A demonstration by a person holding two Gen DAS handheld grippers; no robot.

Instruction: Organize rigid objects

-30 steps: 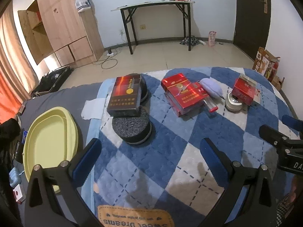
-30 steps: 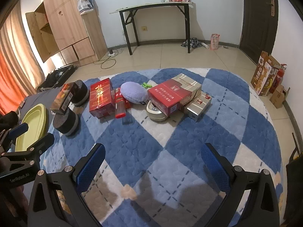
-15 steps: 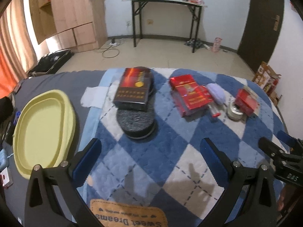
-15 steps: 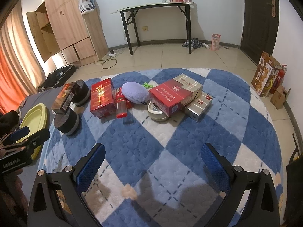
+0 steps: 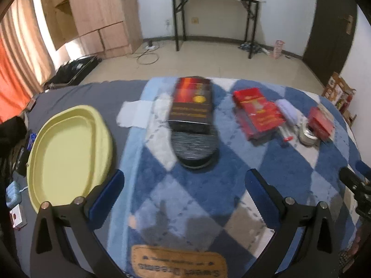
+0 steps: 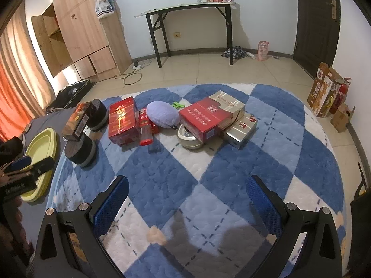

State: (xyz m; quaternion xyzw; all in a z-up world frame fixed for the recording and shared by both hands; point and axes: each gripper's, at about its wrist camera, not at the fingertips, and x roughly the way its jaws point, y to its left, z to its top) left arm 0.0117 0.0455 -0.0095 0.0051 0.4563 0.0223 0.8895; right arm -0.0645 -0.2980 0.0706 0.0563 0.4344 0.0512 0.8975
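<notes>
On a blue and white checked rug [image 6: 208,162] lie several objects. A dark red-and-black box [image 5: 192,103] rests across two round black tins [image 5: 196,146]. To its right lie a red box [image 5: 257,112], a lilac soft pouch [image 6: 162,114], a red bottle [image 6: 145,129], a round tape-like tin [image 6: 187,136], a red-and-gold box [image 6: 208,115] and a silver box [image 6: 242,129]. A yellow oval tray [image 5: 67,153] sits left of the rug. My left gripper [image 5: 183,190] is open and empty, short of the tins. My right gripper [image 6: 187,194] is open and empty over the rug.
A black folding table [image 6: 192,25] stands at the far wall, a wooden cupboard [image 6: 76,30] at the left, a dark door [image 6: 317,18] at the right. Cardboard boxes [image 6: 324,92] stand on the floor right of the rug. A black case [image 6: 69,92] lies by the cupboard.
My left gripper's view has swung left and pulled back, so the yellow tray shows more fully. My right gripper has barely moved. Both stay open.
</notes>
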